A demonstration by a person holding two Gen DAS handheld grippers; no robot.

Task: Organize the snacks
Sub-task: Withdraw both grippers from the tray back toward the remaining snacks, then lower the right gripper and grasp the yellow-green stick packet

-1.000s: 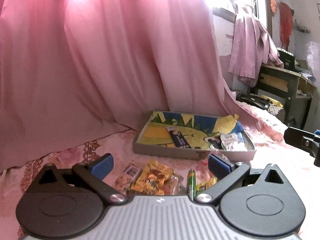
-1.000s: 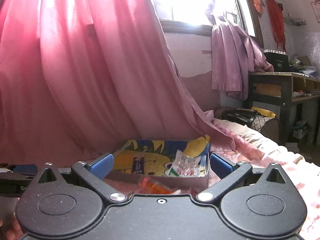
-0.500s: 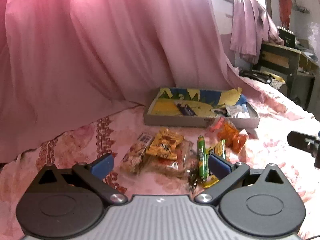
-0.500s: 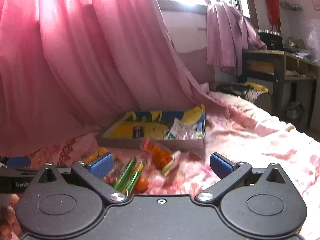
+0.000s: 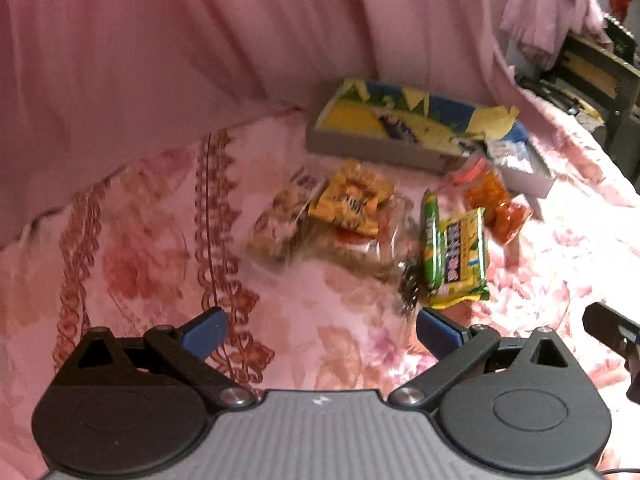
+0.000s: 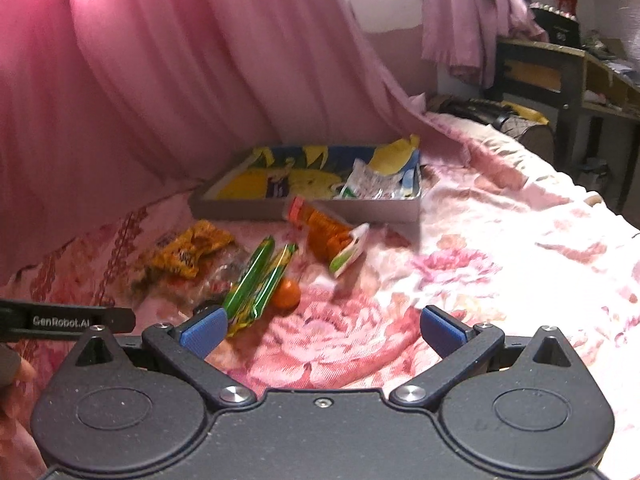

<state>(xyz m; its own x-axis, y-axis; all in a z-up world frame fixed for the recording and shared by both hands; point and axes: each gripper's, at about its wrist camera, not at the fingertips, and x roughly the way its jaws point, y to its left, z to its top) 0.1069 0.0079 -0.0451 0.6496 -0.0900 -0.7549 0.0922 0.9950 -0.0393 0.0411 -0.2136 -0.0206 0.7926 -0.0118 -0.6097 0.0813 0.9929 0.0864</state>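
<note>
Several light, crinkly snack packets (image 5: 456, 252) lie near the box (image 5: 384, 148) (best pinched at a flat edge), both left gripper (image 5: 320, 330) and right gripper (image 6: 322, 330) spread empty.

Left wrist view: motion blur over the whole snack pile; print on the yellow packet (image 5: 352, 200) and on the green-and-yellow packet (image 5: 464, 256) unreadable. Clear bag (image 5: 280, 224) under the yellow packet partly covered, contents indistinct. Dark object (image 5: 410, 284) at the near end of the green stick (image 5: 430, 236) too smeared to identify. Right gripper (image 5: 614, 334) cut off by the right edge, only a black tip showing. Right wrist view: orange ball (image 6: 286, 294) half hidden behind the green packets. Left gripper (image 6: 68, 322) cropped at the left edge. A hand (image 6: 12, 368) barely enters the frame. Tray (image 6: 304, 210) contents blurred; crinkled clear wrapper (image 6: 370, 184) illegible.
</note>
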